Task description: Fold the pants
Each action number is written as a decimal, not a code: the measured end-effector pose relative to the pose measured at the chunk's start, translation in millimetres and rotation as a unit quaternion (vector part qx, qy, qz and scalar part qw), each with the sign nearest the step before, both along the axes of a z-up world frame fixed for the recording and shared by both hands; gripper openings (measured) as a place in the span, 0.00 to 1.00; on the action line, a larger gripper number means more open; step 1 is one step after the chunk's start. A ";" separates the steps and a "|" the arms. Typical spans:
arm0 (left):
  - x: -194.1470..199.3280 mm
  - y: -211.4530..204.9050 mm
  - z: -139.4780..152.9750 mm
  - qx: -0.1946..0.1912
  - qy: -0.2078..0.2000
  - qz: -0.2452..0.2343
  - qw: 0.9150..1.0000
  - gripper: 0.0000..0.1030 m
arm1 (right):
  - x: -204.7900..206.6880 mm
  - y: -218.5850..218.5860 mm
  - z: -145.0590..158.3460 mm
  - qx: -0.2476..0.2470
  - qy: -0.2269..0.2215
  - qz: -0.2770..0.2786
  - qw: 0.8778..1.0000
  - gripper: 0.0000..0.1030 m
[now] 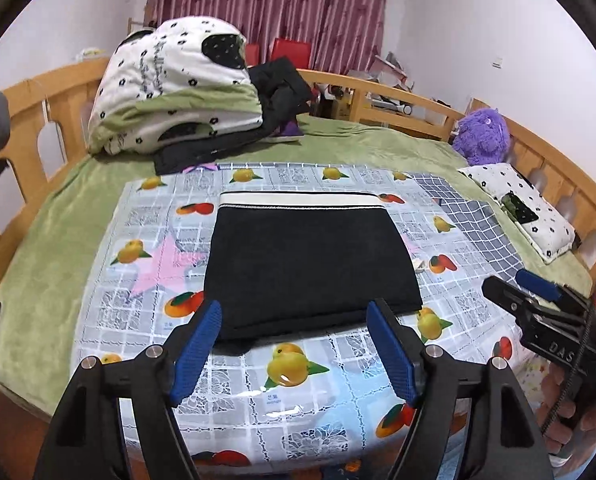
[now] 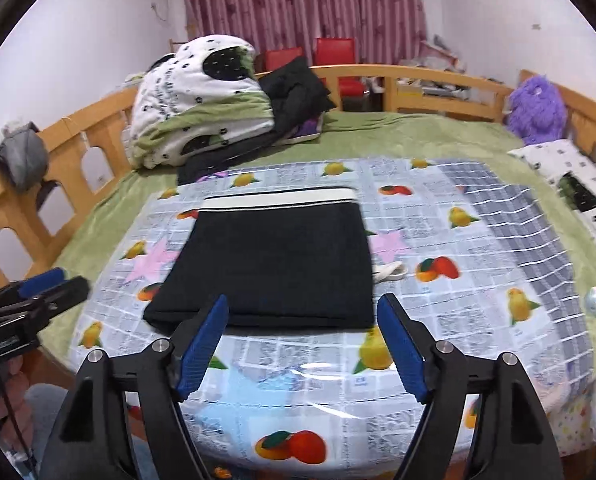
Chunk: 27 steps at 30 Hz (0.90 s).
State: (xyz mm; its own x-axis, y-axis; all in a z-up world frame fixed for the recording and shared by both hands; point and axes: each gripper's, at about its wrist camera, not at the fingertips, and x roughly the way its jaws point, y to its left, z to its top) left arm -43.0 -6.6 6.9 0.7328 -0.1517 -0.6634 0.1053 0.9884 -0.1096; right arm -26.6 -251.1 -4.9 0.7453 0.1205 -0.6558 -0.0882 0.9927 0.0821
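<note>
- The black pants [image 1: 311, 268] lie folded into a compact rectangle on a fruit-print plastic cover [image 1: 298, 396] spread over the bed [image 1: 50, 248], their white waistband [image 1: 301, 200] at the far edge.
- The left claw [image 1: 294, 326] hangs above the near edge of the pants, its blue pads [image 1: 196, 352] spread wide apart and holding nothing.
- The right claw [image 2: 301, 320] is likewise wide open and empty, its fingertips over the near right corner of the pants.
- Each claw shows at the edge of the other's view: the right claw to the right of the cover in the left wrist view, the left claw to the left of it in the right wrist view.
- A small white scrap of cloth or cord [image 2: 389, 270] lies just beside the right edge of the pants.
- At the far side of the bed, a rolled floral quilt [image 1: 170, 88] sits beside a heap of dark clothes [image 1: 278, 92].
- A purple plush toy [image 1: 483, 130] leans by the wooden rail [image 1: 413, 100], near a patterned pillow [image 1: 525, 208].
- Maroon curtains [image 1: 270, 8] hang behind.
</note>
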 end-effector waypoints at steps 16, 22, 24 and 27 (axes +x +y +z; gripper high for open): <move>-9.4 6.5 4.2 0.008 -0.008 0.027 1.000 0.72 | -8.8 6.4 4.7 -0.013 0.018 -0.015 1.000 0.78; -8.6 8.0 3.0 0.012 -0.006 0.030 0.999 0.72 | -9.9 12.5 6.8 -0.023 0.017 -0.015 0.999 0.78; -8.5 9.0 2.9 0.011 -0.006 0.030 0.999 0.72 | -8.9 12.6 6.5 -0.021 0.019 -0.015 0.999 0.78; -8.6 9.9 2.4 0.012 -0.005 0.030 0.999 0.72 | -7.9 11.4 6.7 -0.015 0.022 -0.017 1.000 0.78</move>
State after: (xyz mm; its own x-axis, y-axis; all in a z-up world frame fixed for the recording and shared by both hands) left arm -51.6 3.3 9.3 0.7469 -0.0904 -0.6587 0.0461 0.9954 -0.0843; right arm -34.5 -239.7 1.7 0.7186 0.0761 -0.6913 -0.0522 0.9971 0.0555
